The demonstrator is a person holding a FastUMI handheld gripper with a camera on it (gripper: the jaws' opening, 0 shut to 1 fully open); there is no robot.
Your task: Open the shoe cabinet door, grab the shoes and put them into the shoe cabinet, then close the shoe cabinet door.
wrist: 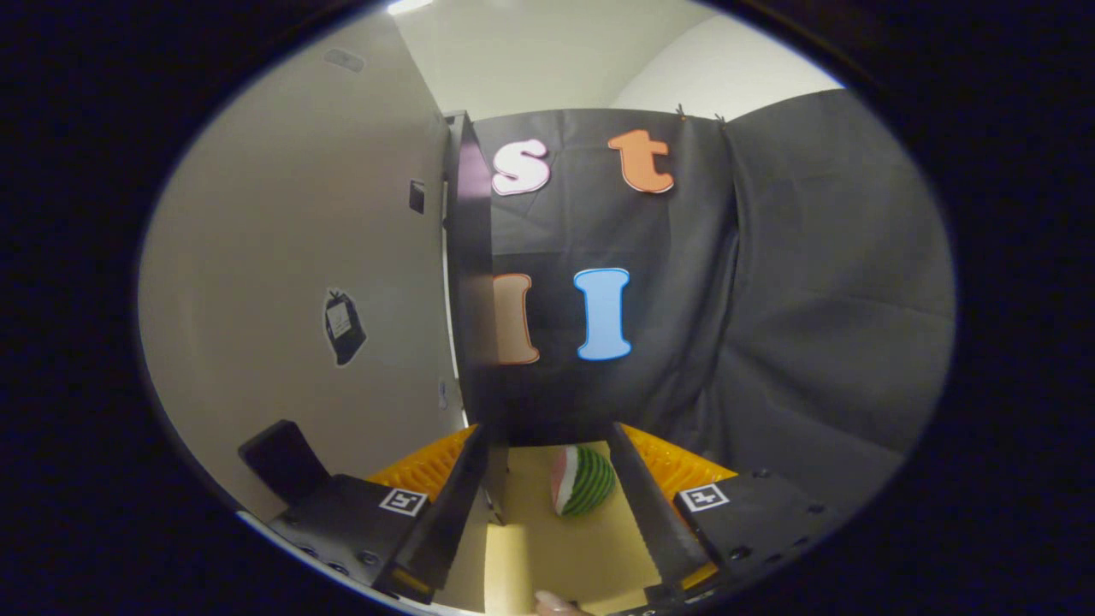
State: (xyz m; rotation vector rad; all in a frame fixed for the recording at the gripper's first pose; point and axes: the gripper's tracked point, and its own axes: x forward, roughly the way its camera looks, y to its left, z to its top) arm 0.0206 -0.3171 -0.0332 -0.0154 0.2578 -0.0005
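Claw spread wide, gripping nothing. Between its fingers, on the pale yellow table, lies a watermelon-slice toy, clear of both fingers. Orange ribbed surface flanks the table on either side. Dark cabinet door stands edge-on just beyond the left finger, with a beige panel to its left. Shoes: cannot tell where.
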